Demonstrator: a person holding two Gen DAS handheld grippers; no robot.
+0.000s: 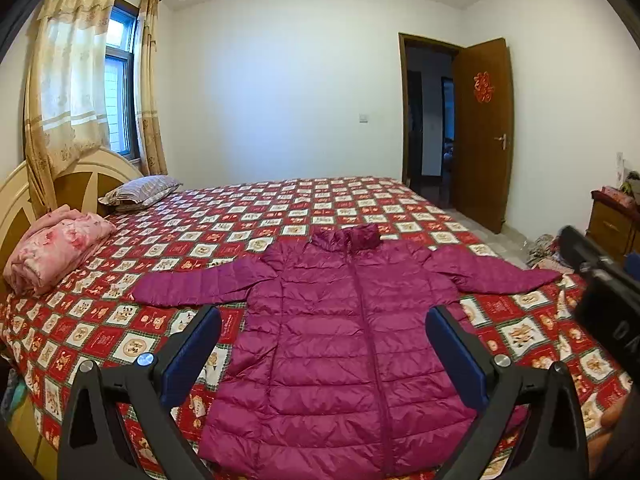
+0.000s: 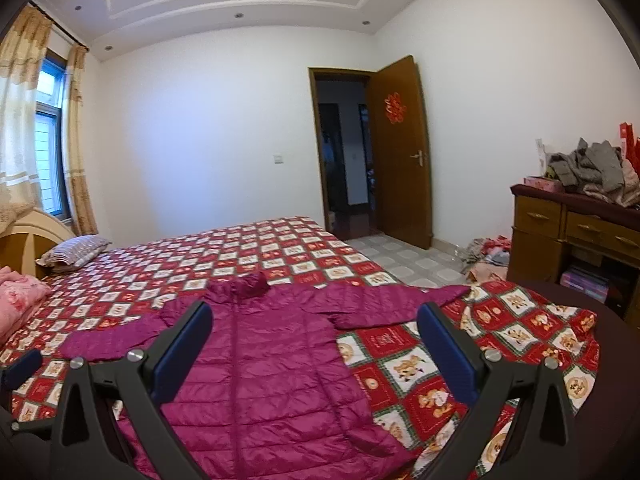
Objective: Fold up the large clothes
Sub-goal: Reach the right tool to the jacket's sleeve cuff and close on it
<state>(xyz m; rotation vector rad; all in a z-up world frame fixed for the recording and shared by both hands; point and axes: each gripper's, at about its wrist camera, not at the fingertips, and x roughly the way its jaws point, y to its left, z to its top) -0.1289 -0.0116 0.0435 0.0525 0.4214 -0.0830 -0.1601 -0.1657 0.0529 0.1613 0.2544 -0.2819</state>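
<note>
A magenta quilted puffer jacket (image 1: 344, 336) lies flat, front up and zipped, on the bed, sleeves spread out to both sides; it also shows in the right wrist view (image 2: 264, 356). My left gripper (image 1: 324, 316) is open and empty, held above the jacket's lower body. My right gripper (image 2: 316, 312) is open and empty, above the jacket's right side and right sleeve (image 2: 384, 304). The right gripper's body shows at the right edge of the left wrist view (image 1: 600, 280). The collar (image 1: 348, 236) points away from me.
The bed has a red checked bedspread (image 1: 280, 216). A folded pink quilt (image 1: 56, 248) and a striped pillow (image 1: 140, 192) lie by the headboard at left. A wooden dresser (image 2: 576, 232) piled with clothes stands at right, with clutter on the floor (image 2: 488, 256) near the open door (image 2: 400, 152).
</note>
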